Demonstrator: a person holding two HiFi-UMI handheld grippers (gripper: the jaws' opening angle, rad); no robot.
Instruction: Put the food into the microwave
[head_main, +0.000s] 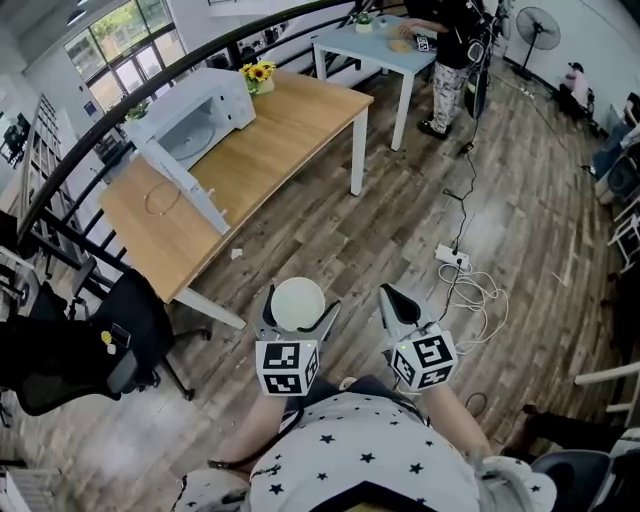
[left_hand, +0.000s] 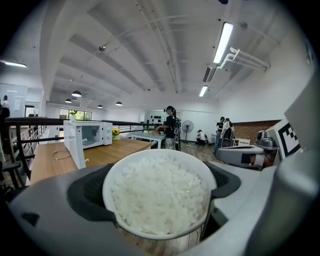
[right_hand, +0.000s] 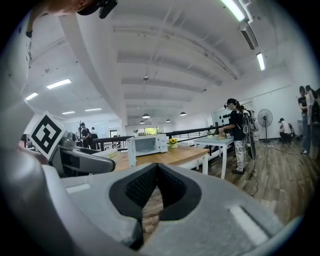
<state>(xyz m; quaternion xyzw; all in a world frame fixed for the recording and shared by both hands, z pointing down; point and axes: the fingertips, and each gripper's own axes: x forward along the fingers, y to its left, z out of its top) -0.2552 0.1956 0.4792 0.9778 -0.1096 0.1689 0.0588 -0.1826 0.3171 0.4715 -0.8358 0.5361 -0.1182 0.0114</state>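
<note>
Rice bowl (left_hand: 159, 197) is sitting in your left gripper's (head_main: 298, 305) wide jaws, pads (left_hand: 92, 192) hugging its sides; likely slick, spillable. Right gripper (right_hand: 156, 172) is hanging closed, empty; microwave (head_main: 195, 115) is standing well ahead.

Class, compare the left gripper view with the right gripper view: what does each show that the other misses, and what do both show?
Only the left gripper view: a bowl of rice, clamped between the jaws of the left gripper. Only the right gripper view: the right gripper, its jaws shut on nothing. Both: the white microwave, door open, on the wooden table, yellow flowers beside it, and a person standing at a pale table.
</note>
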